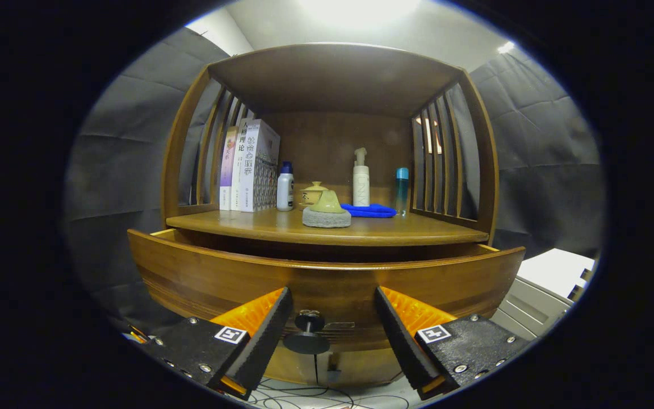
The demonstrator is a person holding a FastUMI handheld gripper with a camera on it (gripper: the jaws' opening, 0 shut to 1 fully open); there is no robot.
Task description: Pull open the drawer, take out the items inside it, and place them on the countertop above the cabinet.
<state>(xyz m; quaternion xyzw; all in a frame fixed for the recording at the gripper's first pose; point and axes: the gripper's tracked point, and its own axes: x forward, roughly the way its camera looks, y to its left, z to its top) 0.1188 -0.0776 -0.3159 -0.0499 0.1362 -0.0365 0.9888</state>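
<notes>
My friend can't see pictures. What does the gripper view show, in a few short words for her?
The open gripper has its fingers either side of the round knob on a wooden drawer, which is pulled partly out. Above it, the countertop holds books, bottles, a small hat-shaped thing and a blue cloth.

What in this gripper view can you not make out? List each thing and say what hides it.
- Inside of the drawer: gripper view; its tall front panel and the countertop hide any items.
- Knob: sits between the open tongs; contact cannot be judged.
- Small jar: partly hidden by the cone-shaped ornament.
- Blue cloth: its left end is hidden behind that ornament.
</notes>
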